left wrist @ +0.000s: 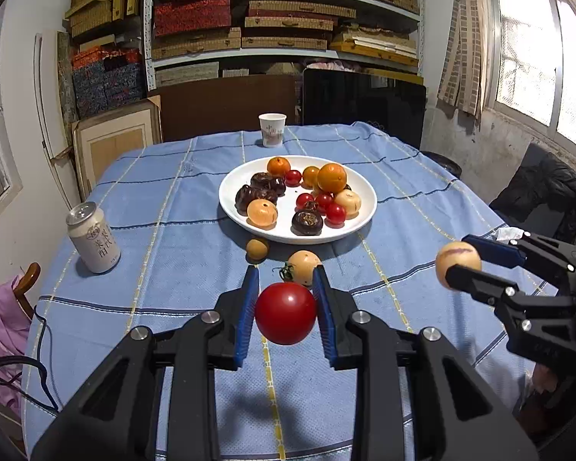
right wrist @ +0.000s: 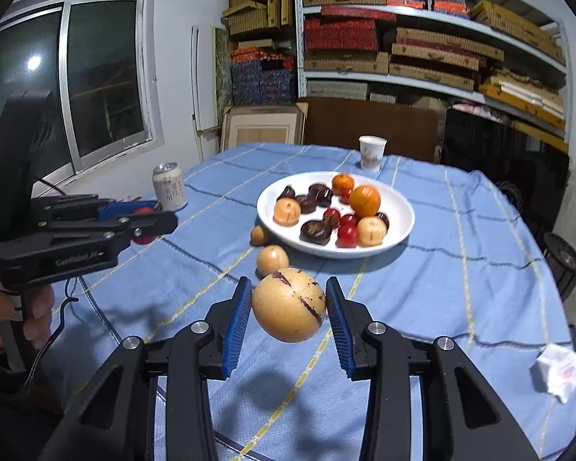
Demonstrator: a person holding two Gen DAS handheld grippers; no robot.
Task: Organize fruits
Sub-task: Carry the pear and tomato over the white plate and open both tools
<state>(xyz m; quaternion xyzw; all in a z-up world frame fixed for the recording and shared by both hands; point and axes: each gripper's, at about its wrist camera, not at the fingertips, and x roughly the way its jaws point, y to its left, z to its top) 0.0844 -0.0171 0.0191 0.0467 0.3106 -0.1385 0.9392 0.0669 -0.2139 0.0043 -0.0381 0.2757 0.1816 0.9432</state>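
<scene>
Both tongs are pinching fruit, left tongs a red tomato, right tongs a tan melon, and the white plate lies straight ahead of each, nearer my left

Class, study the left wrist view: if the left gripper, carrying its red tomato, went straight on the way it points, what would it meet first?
Probably the tan fruit lying on the tablecloth just beyond the left gripper and its red tomato; the white plate sits farther along. Depth is unclear, so the gripper might pass above the fruit.
</scene>
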